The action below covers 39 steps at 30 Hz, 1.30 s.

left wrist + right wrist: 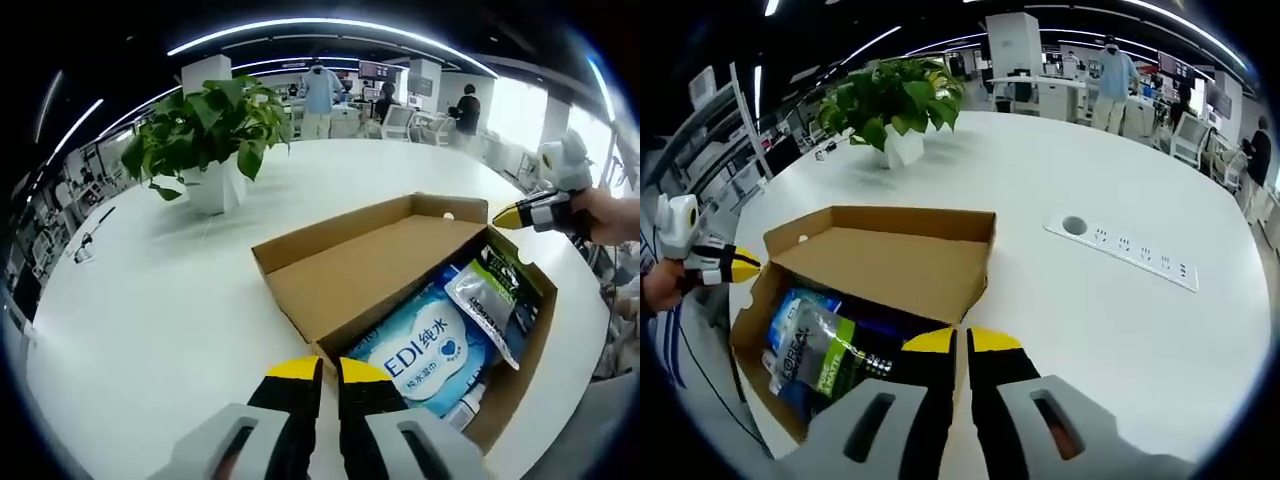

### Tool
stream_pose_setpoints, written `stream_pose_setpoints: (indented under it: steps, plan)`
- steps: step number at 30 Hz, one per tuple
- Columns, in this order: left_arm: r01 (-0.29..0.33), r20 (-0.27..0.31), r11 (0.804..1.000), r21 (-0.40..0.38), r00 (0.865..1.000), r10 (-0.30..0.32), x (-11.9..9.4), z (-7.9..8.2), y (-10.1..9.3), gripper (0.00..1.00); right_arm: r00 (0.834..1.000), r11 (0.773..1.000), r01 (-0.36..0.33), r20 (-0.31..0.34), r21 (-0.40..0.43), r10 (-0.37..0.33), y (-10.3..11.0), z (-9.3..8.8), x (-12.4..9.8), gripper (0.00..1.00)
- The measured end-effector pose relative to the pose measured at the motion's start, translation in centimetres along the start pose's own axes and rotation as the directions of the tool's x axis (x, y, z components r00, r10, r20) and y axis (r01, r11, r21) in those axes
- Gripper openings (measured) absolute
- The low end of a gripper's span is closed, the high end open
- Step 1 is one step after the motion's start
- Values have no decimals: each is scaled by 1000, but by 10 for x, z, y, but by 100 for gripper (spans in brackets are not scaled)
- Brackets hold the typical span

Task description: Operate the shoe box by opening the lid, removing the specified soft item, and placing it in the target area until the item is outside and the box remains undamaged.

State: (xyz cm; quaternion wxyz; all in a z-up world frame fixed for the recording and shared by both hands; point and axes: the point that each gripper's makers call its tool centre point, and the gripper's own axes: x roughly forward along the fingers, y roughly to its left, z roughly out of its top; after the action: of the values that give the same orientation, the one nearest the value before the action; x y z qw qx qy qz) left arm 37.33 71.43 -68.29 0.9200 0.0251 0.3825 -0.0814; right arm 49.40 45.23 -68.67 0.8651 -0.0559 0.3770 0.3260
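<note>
Nearest in the left gripper view, the left gripper (330,368) has its 2 yellow-tipped jaws pressed together on nothing, poised just short of the shoe box (300,262) at its near edge. In the right gripper view the right gripper (961,342) is the same: jaws closed, empty, hanging over the box rim on the opposite side.

The box sits on the white table (150,300) with its lid (370,270) already swung up, so the contents lie exposed. The likely soft item is the blue wet-wipes pack (430,345), lying flat at the near end of the box; a green and silver sachet (490,300) leans across its far edge. I'd judge the pack light, squashy and a bit slick in its plastic film, so a pinch on a crimped end seam or a corner should hold better than the bulging middle. The cardboard walls look thin and would dent if shoved.

Both grippers are held low and angled in toward the box from opposite sides, a hand (608,215) behind the right one.

Farther off stand a potted plant (210,140) and a socket strip (1125,250) set in the tabletop.
</note>
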Motion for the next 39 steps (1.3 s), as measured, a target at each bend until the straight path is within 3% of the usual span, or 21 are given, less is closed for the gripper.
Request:
stream_pose_setpoints:
  steps: [14,22,33,39]
  plan:
    - [16,27,1000,-25,1000,-16,-24,-6,-15,6,1000,1000,13,27,7,-13,5,-17,-35,3]
    - [47,48,998,-39,998,-45,-37,-10,-34,6,999,999,15,40,31,-17,8,-38,-52,4]
    - [112,94,991,-70,990,-105,-49,-11,-60,9,996,1000,2,90,25,-4,9,-44,-75,6]
    - [175,75,983,-55,982,-171,-47,-13,-86,14,994,999,-13,108,30,10,17,-56,-84,7]
